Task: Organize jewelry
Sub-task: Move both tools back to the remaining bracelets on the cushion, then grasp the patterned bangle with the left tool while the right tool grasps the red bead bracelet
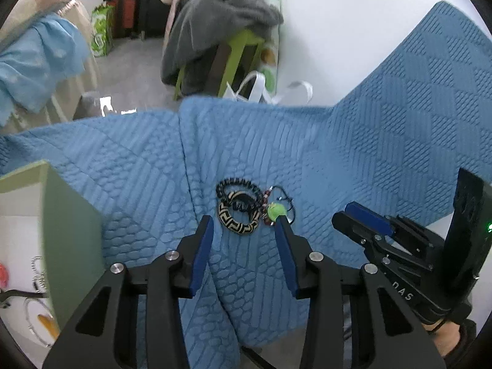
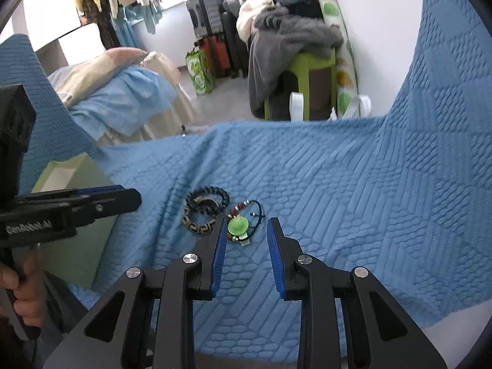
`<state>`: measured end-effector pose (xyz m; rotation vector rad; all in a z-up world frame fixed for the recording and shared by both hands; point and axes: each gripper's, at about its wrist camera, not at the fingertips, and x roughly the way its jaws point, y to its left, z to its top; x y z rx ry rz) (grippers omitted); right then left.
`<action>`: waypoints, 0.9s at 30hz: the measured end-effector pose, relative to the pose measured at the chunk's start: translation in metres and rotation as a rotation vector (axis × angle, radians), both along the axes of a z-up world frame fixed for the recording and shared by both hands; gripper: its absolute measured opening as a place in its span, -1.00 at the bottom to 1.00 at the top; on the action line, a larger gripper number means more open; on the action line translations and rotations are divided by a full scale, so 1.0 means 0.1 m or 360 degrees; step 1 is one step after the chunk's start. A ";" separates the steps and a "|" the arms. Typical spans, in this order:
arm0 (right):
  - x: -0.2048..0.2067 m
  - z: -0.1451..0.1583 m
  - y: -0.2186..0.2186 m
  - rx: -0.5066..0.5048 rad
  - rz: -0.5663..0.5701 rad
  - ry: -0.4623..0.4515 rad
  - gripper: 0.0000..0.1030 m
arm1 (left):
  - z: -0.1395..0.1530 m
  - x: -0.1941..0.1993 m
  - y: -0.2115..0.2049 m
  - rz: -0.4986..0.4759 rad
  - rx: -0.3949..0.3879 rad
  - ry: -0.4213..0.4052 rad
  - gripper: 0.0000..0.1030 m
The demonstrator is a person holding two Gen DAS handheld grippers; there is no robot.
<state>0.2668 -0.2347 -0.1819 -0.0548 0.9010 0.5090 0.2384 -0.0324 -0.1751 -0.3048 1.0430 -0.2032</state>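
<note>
A small pile of jewelry lies on the blue quilted cloth (image 1: pixel 384 153): a black-and-cream patterned bangle (image 1: pixel 238 226), a black braided bracelet (image 1: pixel 235 184) and a green pendant (image 1: pixel 276 210) on a beaded cord. My left gripper (image 1: pixel 244 220) hovers open just short of the bangle, nothing between its pads. In the right wrist view the right gripper (image 2: pixel 247 224) is open too. The green pendant (image 2: pixel 238 227) lies on the cloth by its left fingertip, with the bangle (image 2: pixel 198 224) and the braided bracelet (image 2: pixel 209 193) further left. Each gripper shows in the other's view: right (image 1: pixel 353 215), left (image 2: pixel 123 198).
A pale green box (image 1: pixel 72 236) stands at the left on the cloth, with chains and other pieces inside (image 1: pixel 37 276). It also shows behind the left gripper (image 2: pixel 77 181). A person's hand (image 2: pixel 27 292) holds that gripper. Beyond the cloth's far edge are a green stool with clothes (image 1: pixel 233 46) and bags.
</note>
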 end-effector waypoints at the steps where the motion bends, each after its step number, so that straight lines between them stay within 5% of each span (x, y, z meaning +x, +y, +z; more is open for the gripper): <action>1: 0.03 -0.04 0.01 -0.0004 0.0006 0.0019 -0.52 | -0.05 0.04 -0.02 -0.0008 0.0005 0.0020 -0.22; 12: 0.39 -0.55 0.05 0.0002 -0.0001 0.0256 -0.69 | -0.47 0.21 -0.13 -0.0082 0.0069 0.0116 -0.38; 27: 0.45 -0.59 0.27 -0.0077 0.0051 0.0190 -0.66 | -0.56 0.27 -0.12 -0.0047 0.0041 0.0103 -0.40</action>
